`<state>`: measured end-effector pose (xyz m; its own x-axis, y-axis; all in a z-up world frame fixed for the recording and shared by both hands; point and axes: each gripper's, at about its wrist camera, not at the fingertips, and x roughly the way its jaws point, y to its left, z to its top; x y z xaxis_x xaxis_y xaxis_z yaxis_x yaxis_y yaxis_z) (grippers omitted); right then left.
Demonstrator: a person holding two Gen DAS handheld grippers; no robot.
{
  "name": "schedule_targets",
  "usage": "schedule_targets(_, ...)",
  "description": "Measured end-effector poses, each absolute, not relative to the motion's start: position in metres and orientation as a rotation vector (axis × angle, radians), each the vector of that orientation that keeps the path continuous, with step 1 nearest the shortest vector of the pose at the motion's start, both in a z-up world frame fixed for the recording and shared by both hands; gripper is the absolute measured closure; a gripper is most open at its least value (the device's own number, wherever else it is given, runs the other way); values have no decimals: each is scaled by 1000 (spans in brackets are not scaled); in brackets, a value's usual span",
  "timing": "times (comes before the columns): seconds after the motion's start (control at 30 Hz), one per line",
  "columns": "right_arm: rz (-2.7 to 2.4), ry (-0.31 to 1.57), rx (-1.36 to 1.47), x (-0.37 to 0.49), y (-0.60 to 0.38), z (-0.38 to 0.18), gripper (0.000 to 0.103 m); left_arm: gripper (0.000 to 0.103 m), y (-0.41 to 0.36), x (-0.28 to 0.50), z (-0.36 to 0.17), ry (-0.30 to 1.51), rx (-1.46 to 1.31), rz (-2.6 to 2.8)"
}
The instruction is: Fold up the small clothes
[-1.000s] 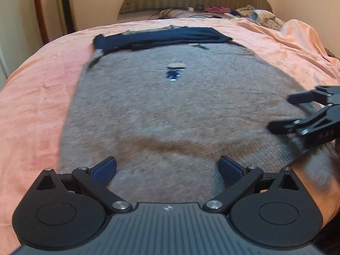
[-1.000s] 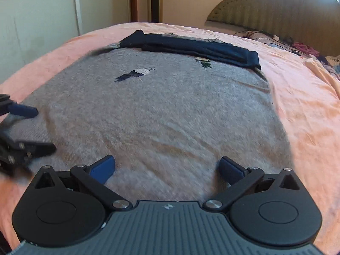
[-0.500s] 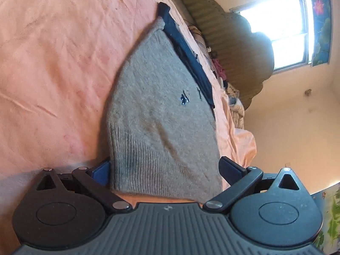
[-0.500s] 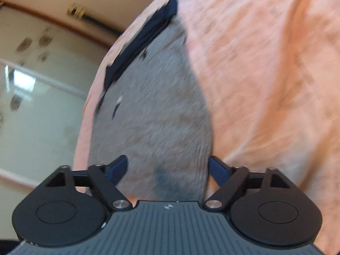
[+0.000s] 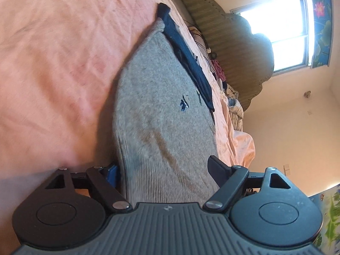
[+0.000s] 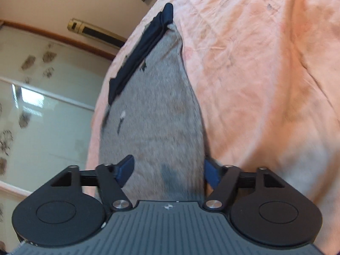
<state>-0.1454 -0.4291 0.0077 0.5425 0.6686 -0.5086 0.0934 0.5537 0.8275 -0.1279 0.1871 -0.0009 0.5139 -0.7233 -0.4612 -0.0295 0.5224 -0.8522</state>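
The grey sweater hem was straddled by both spread tongs, left and right. Contact with it could not be made out. Its far edge was hidden under a navy garment.

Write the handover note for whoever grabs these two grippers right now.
Left gripper: open, jaws straddling the ribbed hem of the grey sweater, turned on its side.
Right gripper: open, also rolled sideways, straddling the sweater's hem edge.
Sweater lies flat on the pink bedspread, with the navy part bunched in a strip across its far end.
Done: that far strip looks already folded in.
Left: close both grippers on the hem corners, carry the hem toward the navy strip, then smooth.
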Motion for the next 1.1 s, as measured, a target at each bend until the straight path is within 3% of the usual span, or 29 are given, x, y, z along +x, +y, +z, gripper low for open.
schedule_targets(0.17,474,983,934,-125,-416,5,25,20,178,-108,-3,980,-917,-543)
schedule_targets(0.2,507,1023,917,-126,-411,4,31,22,177,-112,-3,988,-912,-558)
schedule_targets(0.23,520,1058,889,-131,-408,3,47,28,177,-116,-4,998,-906,-572)
schedule_targets(0.27,518,1088,859,-139,-406,2,58,34,177,-120,-5,1014,-899,-580)
schedule_targets(0.33,510,1129,887,-152,-410,-9,90,67,178,-128,-12,1053,-877,-567)
schedule_targets(0.4,500,1124,962,-165,-420,-20,98,79,183,-132,-21,1075,-909,-537)
schedule_targets(0.5,496,1098,999,-169,-422,-22,98,98,185,-127,-24,1109,-894,-499)
schedule_targets(0.57,507,1082,977,-167,-419,-15,93,98,179,-123,-13,1106,-817,-501)
schedule_targets(0.77,576,933,969,-121,-432,26,93,98,178,-77,32,968,-769,-563)
schedule_targets(1.1,556,706,988,98,-446,66,93,98,145,138,96,689,-671,-526)
